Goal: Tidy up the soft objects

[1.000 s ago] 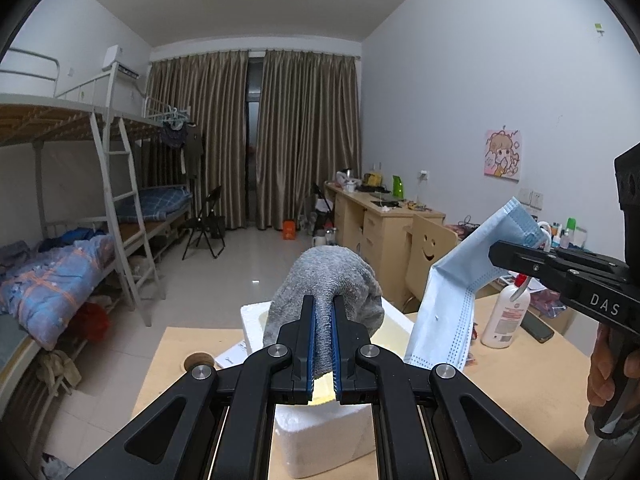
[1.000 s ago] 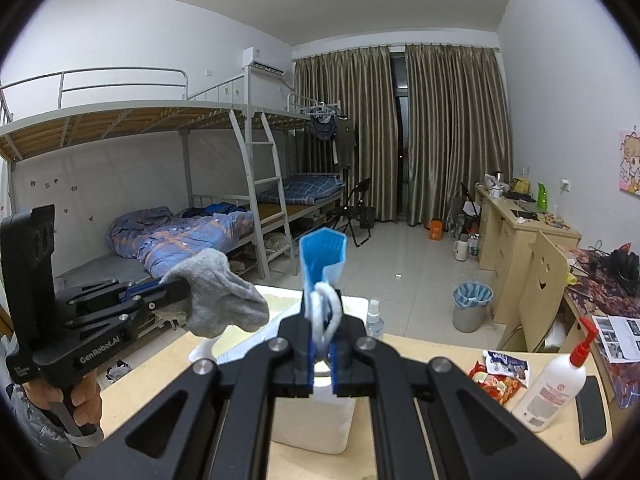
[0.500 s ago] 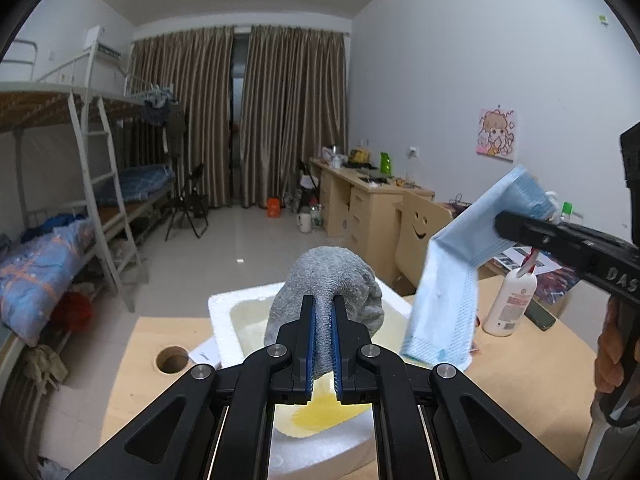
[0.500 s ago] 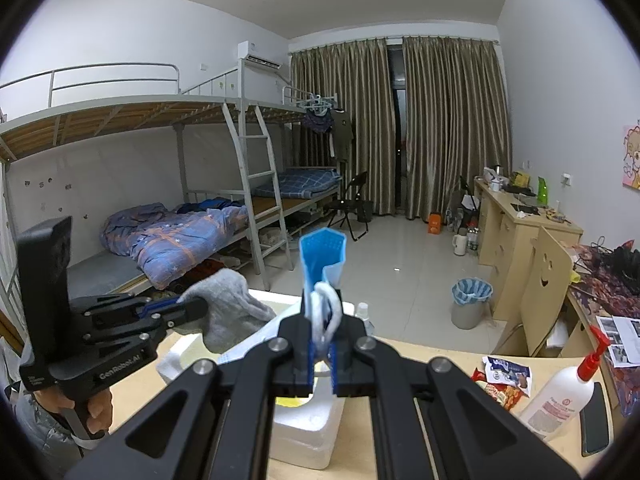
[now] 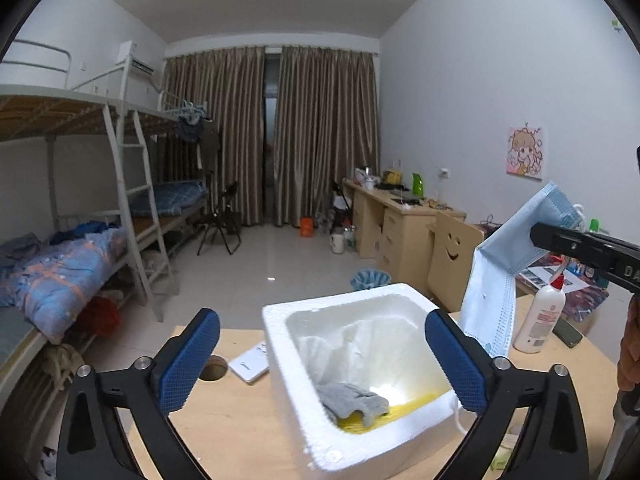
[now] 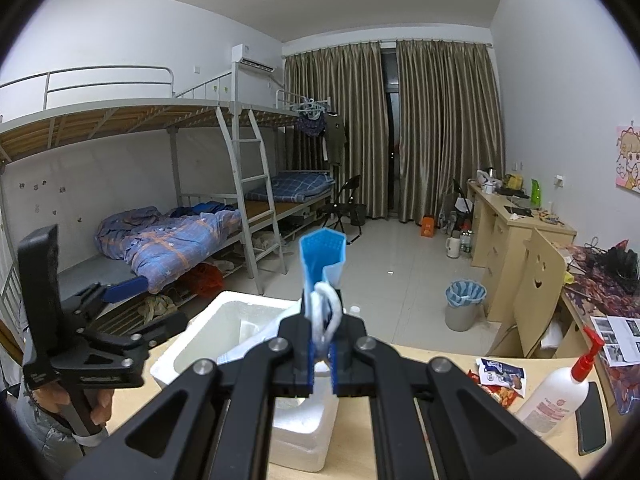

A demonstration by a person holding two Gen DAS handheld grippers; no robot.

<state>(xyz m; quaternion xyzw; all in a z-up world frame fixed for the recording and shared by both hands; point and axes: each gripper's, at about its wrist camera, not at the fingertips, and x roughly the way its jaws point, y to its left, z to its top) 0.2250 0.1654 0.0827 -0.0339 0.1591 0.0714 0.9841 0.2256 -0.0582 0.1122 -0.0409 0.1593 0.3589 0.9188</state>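
My left gripper point(image 5: 322, 360) hangs over a white foam box point(image 5: 340, 300), and its jaws are opening wide with nothing between the blue pads point(image 5: 188, 360). A grey sock point(image 5: 352, 398) lies loose inside the box on a yellow bottom, beside white cloth. My right gripper point(image 6: 323, 344) is shut on a blue face mask point(image 6: 322, 260), which stands up from the jaws. In the left wrist view the mask point(image 5: 500, 280) hangs just right of the box. In the right wrist view the left gripper point(image 6: 148, 308) is at the box's point(image 6: 192, 360) left side.
A white pump bottle point(image 5: 540, 320) and a dark phone point(image 6: 592, 420) stand on the wooden table at the right, with snack packets point(image 6: 500, 376) nearby. A white card point(image 5: 248, 364) and a round table hole point(image 5: 213, 366) lie left of the box.
My left gripper has opened and let go of the grey sock, which has dropped into the foam box. That gripper also came closer over the box. The right gripper keeps the mask.
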